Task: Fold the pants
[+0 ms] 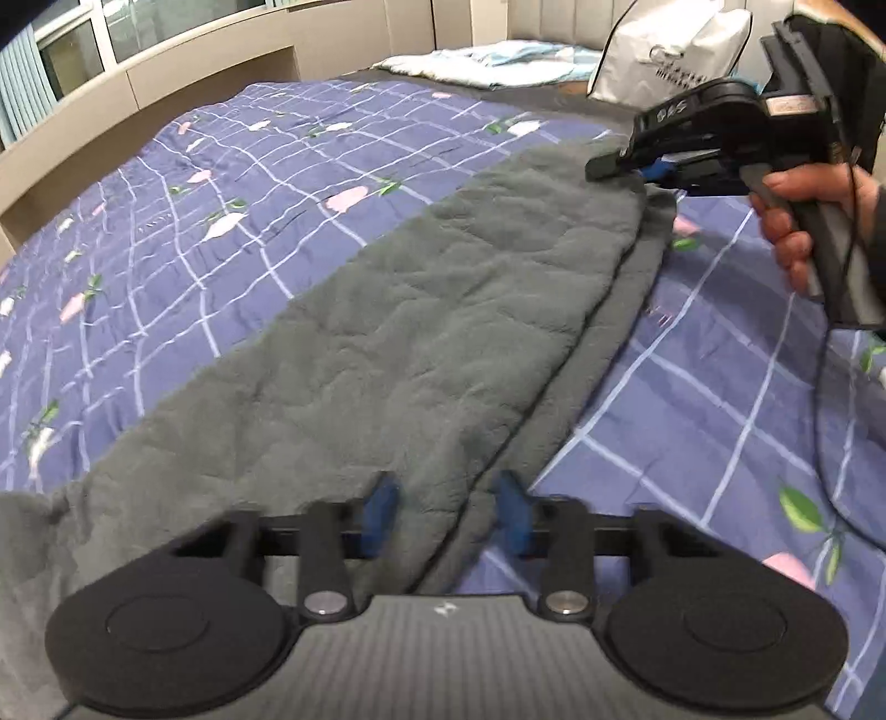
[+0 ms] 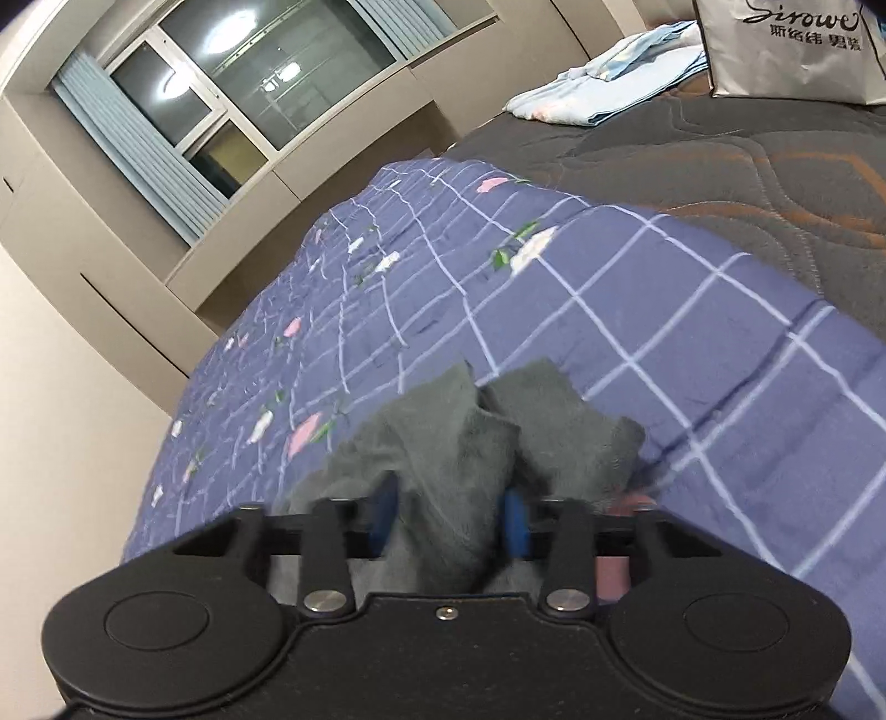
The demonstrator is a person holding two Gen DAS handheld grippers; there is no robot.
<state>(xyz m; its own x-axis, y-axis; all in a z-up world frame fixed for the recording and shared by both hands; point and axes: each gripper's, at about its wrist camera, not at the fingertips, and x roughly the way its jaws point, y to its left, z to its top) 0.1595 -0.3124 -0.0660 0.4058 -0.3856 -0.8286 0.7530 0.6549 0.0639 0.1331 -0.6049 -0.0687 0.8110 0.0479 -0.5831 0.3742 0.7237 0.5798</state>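
The pants [image 1: 398, 332] lie along the bed [image 1: 232, 183], on its blue checked cover with pink flowers, as one long grey strip: one leg is laid over the other, and the under layer shows as a darker band along the right edge in the left wrist view. So the lengthwise fold looks done, judging from how the layers sit. The crosswise folds, which would bring the strip down to a compact packet, appear to be what is left.

The cloth is a thick, fleecy grey with a soft nap and shallow creases. It lies mostly flat, though the near end bunches at the lower left of the left wrist view.

At the far end, the right gripper [image 1: 623, 166] has its fingers closed on the cuffs; in the right wrist view [image 2: 451, 515] the two grey leg ends stand up in a bunch between the blue pads. A hand [image 1: 803, 221] holds its handle. At the near end, the left gripper [image 1: 448, 512] has its fingers partly apart. The edge of the pants lies between them, but the pads do not seem to press on it.

Further up the bed, well apart from the pants, lie folded light blue bedding [image 2: 609, 83] and a white bag [image 2: 786, 50].
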